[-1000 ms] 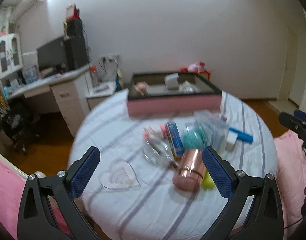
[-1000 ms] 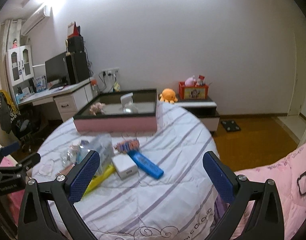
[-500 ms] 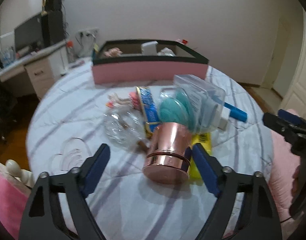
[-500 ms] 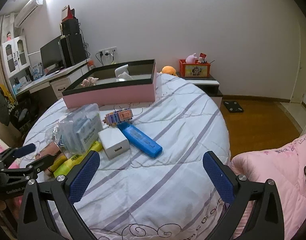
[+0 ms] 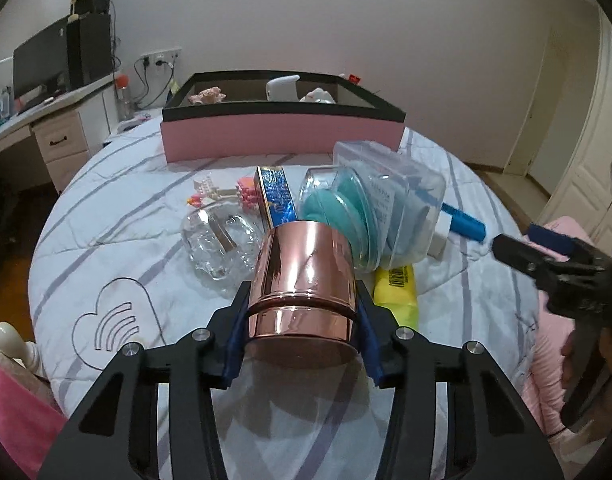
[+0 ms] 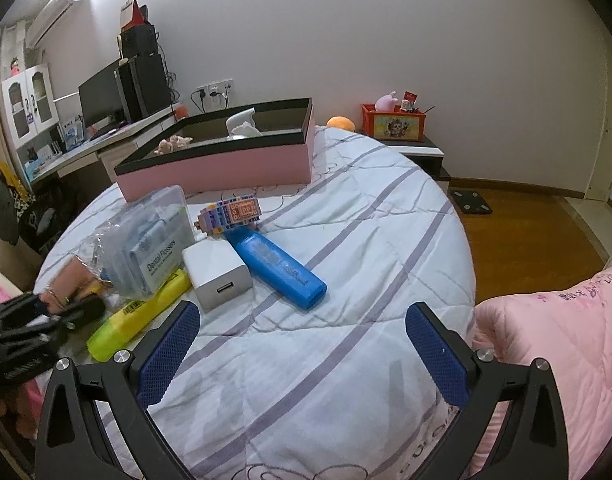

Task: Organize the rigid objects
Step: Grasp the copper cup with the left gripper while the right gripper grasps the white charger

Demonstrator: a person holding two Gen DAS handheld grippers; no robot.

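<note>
Left gripper (image 5: 301,340) dropped onto the copper cup (image 5: 303,280) at bed (image 5: 105,264) centre, 6 o'clock of the pink box (image 5: 281,136), jaws closing round its base band; rigid, light, slick, so grip there; right gripper (image 6: 301,344) spread, empty.

Right gripper (image 6: 301,350) wide apart above striped quilt (image 6: 346,248), blue marker (image 6: 275,266), white charger (image 6: 217,276)

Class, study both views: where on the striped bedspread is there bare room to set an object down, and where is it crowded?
Free: the broad stretch of striped bedspread right of the blue marker, out to the pink quilt; also the patch around the stitched heart outline. Crowded: the pile between the pink-sided box and the copper cup, where the clear plastic case and yellow highlighter lie.
</note>
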